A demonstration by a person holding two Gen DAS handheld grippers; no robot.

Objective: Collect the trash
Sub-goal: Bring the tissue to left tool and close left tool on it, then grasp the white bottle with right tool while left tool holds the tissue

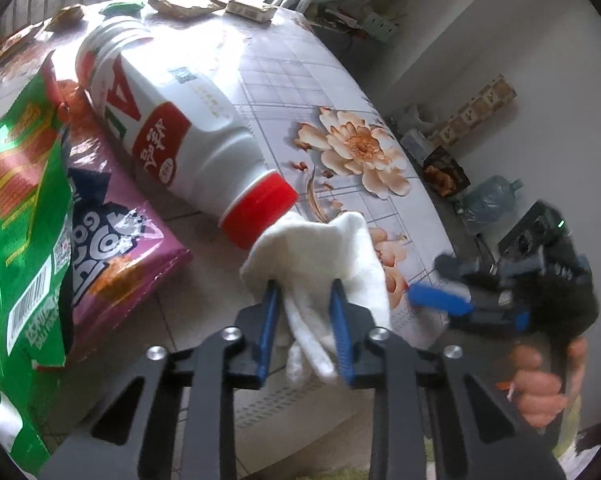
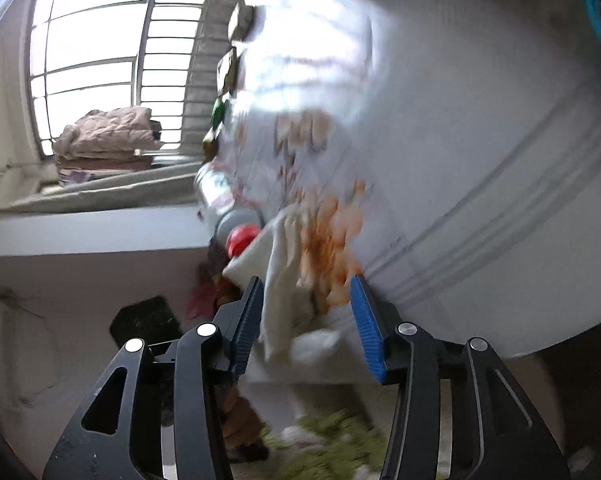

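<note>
My left gripper (image 1: 305, 292) is shut on a crumpled white tissue (image 1: 320, 248) on the floral tablecloth (image 1: 340, 92). The tissue touches the red cap of a white plastic bottle (image 1: 168, 120) that lies on its side. A green snack bag (image 1: 20, 220) and a purple snack bag (image 1: 112, 248) lie to the left. My right gripper (image 1: 436, 288) hovers at the table's right edge; in its own blurred view it (image 2: 306, 292) is open, with the tissue (image 2: 284, 264) and the bottle's red cap (image 2: 240, 240) just ahead of its fingers.
Wrappers and cardboard scraps (image 1: 184, 6) lie along the table's far side. On the floor to the right are a water jug (image 1: 492, 200), a power strip (image 1: 476, 110) and packets. A window with folded bedding (image 2: 104, 136) is to the left in the right wrist view.
</note>
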